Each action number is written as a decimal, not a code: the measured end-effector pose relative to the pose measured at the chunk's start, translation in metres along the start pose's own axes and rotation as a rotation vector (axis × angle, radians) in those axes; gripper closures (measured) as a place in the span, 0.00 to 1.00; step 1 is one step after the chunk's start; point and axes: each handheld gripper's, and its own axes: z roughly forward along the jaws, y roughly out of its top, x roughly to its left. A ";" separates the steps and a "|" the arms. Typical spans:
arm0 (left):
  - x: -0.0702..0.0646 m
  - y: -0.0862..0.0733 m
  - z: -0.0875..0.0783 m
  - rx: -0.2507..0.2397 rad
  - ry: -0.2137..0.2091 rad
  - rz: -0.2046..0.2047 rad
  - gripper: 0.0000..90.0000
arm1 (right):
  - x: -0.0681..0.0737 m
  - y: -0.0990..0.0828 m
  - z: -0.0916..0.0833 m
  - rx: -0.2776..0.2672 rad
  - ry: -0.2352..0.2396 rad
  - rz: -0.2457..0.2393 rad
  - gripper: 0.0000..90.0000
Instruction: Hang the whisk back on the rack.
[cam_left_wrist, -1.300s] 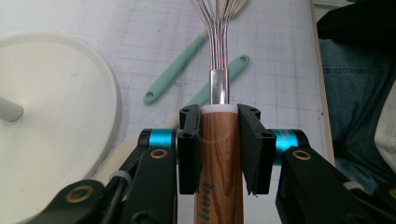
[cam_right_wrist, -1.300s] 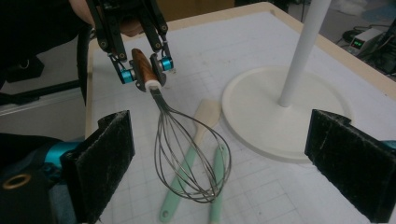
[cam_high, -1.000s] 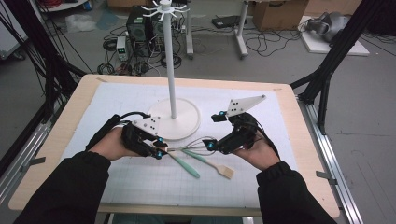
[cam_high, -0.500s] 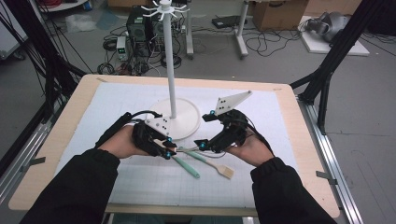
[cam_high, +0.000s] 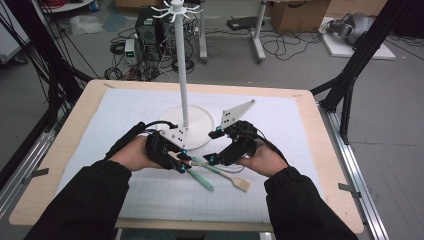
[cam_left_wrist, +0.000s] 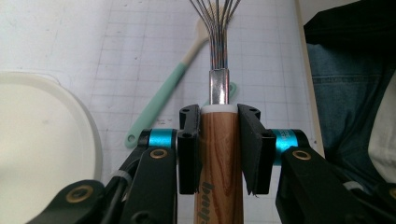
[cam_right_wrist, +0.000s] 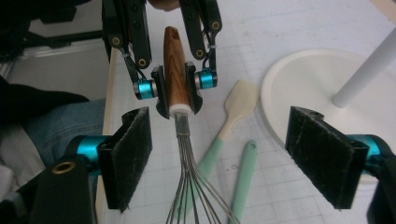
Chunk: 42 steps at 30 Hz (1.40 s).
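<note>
We have the left gripper (cam_left_wrist: 218, 149) clenched on the wooden handle of a whisk (cam_right_wrist: 178, 88), both pads flat against the wood just below the white collar. Our right gripper (cam_right_wrist: 233, 154) has just been closing, yet its 2 jaws stand wide with the whisk's wires between them, neither pad touching.

The risk, as we judge it, is that the right pads close on the springy wires instead of the metal neck; the wires would bend or slip, and the whisk could twist in the left grip.

The whisk is held above the white mat (cam_high: 125, 115), over a mint spatula (cam_right_wrist: 224, 126) and a mint handle (cam_right_wrist: 243, 182) lying there. Its long axis runs from the left gripper toward the right, wires leading. Beyond stands the hook stand (cam_high: 182, 70) on its round base.
</note>
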 end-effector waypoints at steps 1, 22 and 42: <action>0.000 0.001 0.000 0.004 0.000 -0.001 0.78 | 0.000 0.000 0.001 0.011 0.004 -0.002 0.26; -0.001 0.013 0.007 0.016 -0.008 0.028 0.78 | 0.004 0.000 0.035 0.246 0.119 -0.106 0.58; -0.003 0.016 0.009 0.010 0.005 0.022 0.78 | 0.008 -0.001 0.042 0.324 0.129 -0.180 0.89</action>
